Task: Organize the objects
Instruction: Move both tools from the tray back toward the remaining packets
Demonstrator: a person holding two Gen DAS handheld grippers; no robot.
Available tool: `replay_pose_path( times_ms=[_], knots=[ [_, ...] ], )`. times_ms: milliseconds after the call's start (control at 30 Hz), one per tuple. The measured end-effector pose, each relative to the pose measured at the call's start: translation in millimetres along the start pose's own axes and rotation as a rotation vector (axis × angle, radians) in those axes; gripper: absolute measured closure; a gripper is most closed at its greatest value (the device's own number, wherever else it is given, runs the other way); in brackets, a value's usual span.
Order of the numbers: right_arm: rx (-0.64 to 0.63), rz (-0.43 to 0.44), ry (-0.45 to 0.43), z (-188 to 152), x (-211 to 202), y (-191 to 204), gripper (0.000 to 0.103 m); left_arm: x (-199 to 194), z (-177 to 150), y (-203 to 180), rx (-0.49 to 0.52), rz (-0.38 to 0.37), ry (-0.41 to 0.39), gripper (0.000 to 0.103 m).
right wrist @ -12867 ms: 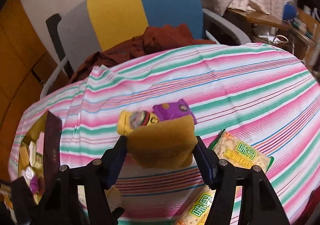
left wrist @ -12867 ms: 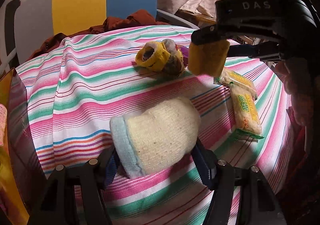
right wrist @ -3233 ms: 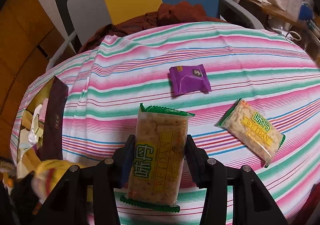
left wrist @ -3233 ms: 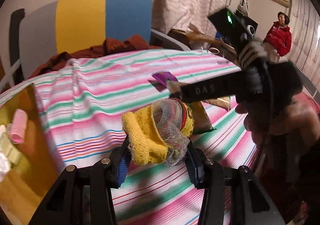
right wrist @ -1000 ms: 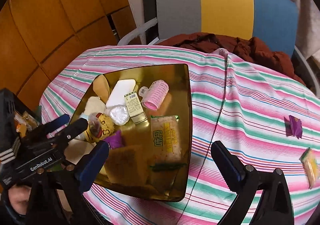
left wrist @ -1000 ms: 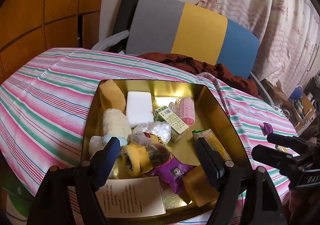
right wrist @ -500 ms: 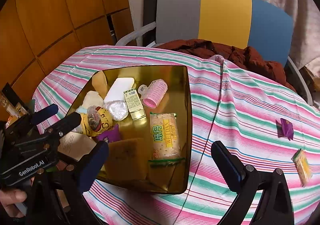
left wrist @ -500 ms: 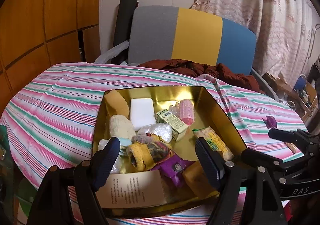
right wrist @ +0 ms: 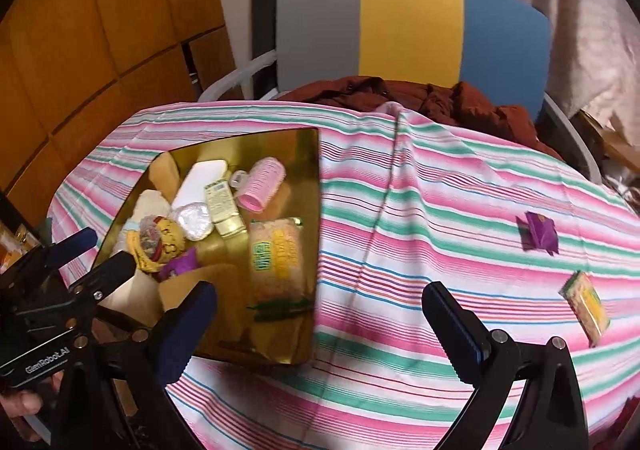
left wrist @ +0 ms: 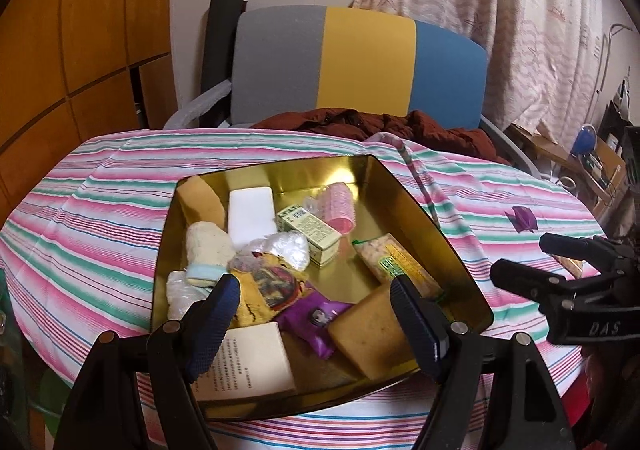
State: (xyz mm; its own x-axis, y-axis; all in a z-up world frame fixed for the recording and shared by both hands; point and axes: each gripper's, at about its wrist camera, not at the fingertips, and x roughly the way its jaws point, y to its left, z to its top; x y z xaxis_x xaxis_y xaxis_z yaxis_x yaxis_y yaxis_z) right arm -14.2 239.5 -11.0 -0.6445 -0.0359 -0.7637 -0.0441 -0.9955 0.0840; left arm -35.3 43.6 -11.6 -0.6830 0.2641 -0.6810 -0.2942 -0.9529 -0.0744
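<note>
A gold tin tray (left wrist: pixel 280 167) (right wrist: pixel 298 152) sits on the striped tablecloth and holds several items: a cracker packet (left wrist: pixel 394 262) (right wrist: pixel 276 258), a yellow sock bundle (left wrist: pixel 268 286), a tan sponge (left wrist: pixel 368 330), a pink roller (left wrist: pixel 340 206) and a white block (left wrist: pixel 252 216). Outside it, on the cloth to the right, lie a purple packet (right wrist: pixel 538 236) (left wrist: pixel 522 218) and a second cracker packet (right wrist: pixel 586 306). My left gripper (left wrist: pixel 314 302) (right wrist: pixel 96 252) hovers open over the tray's near end. My right gripper (right wrist: pixel 318 296) (left wrist: pixel 532 258) is open and empty beside the tray's right edge.
A printed leaflet (left wrist: pixel 248 362) lies in the tray's near corner. Behind the table stands a grey, yellow and blue chair (left wrist: pixel 360 62) with a brown garment (right wrist: pixel 420 94) on it. Wood panelling is at the left, curtains and cluttered shelves at the right.
The sock bundle and cracker packet held earlier now lie in the tray, and both grippers are open. Over the last second the right view has swung rightward toward the loose packets.
</note>
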Motion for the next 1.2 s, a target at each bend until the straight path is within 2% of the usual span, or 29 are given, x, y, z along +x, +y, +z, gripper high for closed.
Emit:
replay_pose_path(
  times_ms=[700, 967, 1200],
  knots=[
    [0.106, -0.104, 0.008, -4.9, 0.6, -63.0, 0.0, 6.6, -3.6, -28.1, 0.08, -0.019, 0.005, 0.024],
    [0.175, -0.145, 0.069, -11.2, 9.9, -96.2, 0.0, 13.5, -9.1, -37.8, 0.108, -0.032, 0.033, 0.024],
    [0.233, -0.21, 0.096, -5.8, 7.4, -143.1, 0.0, 15.1, -9.9, -39.0, 0.098, -0.053, 0.033, 0.024]
  ],
)
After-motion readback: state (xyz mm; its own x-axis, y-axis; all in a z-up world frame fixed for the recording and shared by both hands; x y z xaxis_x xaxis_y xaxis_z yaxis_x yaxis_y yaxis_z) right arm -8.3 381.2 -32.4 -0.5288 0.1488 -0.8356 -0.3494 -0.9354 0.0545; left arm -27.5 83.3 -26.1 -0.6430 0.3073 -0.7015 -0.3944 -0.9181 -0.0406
